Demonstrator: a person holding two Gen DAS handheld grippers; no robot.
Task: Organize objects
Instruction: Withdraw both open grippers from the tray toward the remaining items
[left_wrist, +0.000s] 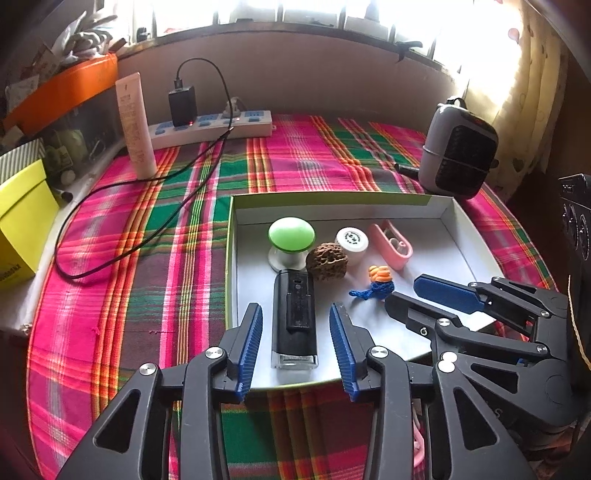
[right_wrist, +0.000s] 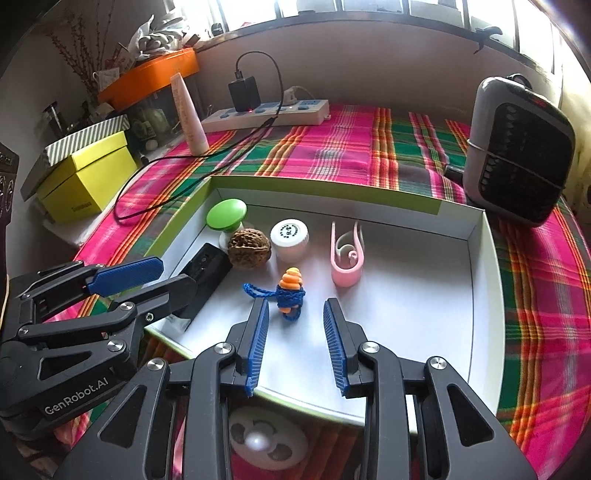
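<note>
White inside, the shallow box (left_wrist: 454, 221) on the plaid cloth (left_wrist: 147, 258) holds the black device (left_wrist: 295, 317) (lying flat) between the spread jaws of the left gripper (left_wrist: 295, 314); the right gripper (right_wrist: 293, 314), jaws also apart, stands just beside the small orange-and-blue charm (right_wrist: 290, 293), not touching.

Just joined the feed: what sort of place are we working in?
Most likely a lived-in home room, at a table by a window. A plaid cloth covers it, a power strip with a charger lies behind, and a small heater stands right of the tray.
</note>
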